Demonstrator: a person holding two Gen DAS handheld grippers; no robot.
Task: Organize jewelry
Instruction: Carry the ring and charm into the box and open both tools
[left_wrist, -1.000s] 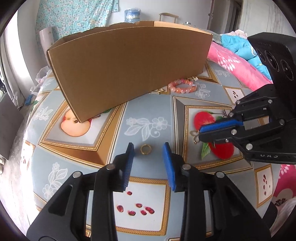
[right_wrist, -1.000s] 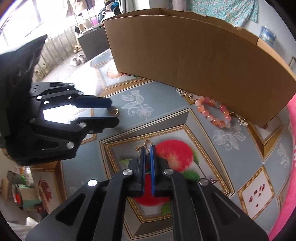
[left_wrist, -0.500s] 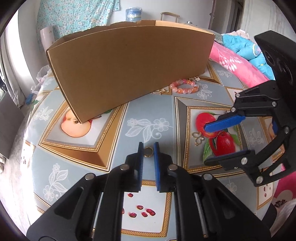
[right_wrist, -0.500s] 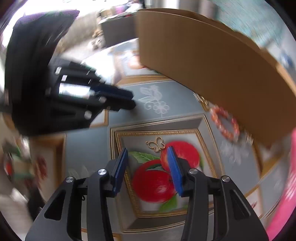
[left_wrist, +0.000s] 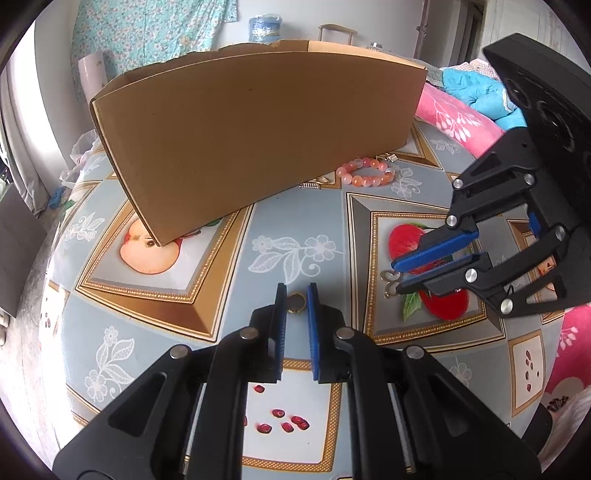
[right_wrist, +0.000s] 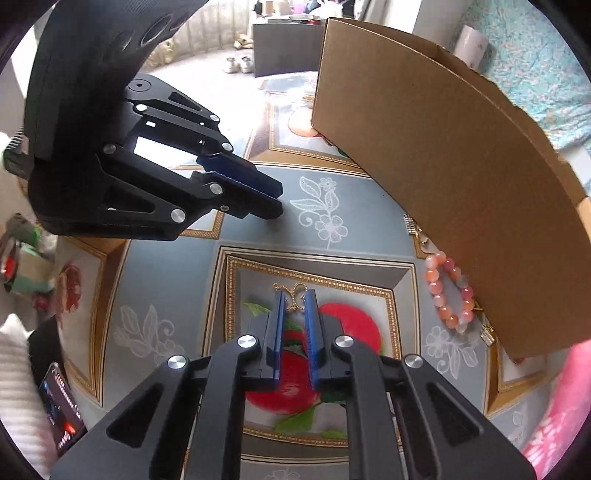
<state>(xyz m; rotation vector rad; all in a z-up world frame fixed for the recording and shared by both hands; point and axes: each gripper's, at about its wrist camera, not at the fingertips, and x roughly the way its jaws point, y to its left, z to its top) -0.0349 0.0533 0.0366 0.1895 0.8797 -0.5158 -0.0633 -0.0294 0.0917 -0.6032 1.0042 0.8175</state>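
In the left wrist view my left gripper points down at the patterned tablecloth, shut on a small gold ring that stands between its blue pads. My right gripper has a gold butterfly-shaped ornament between its pads. Its jaws are closing and the pads press on the ornament over the red apple print. From the left wrist view the right gripper shows at the right, with the ornament's loops sticking out of its tips. A pink bead bracelet lies against the cardboard box.
The tall open cardboard box stands along the far side of the table. A small gold clasp piece lies at its foot near the bracelet. Pink bedding lies beyond the table's right edge. A phone shows at the lower left.
My left gripper closed onto the gold ring and stayed there. My right gripper opened, rolled, and closed again around the butterfly ornament.
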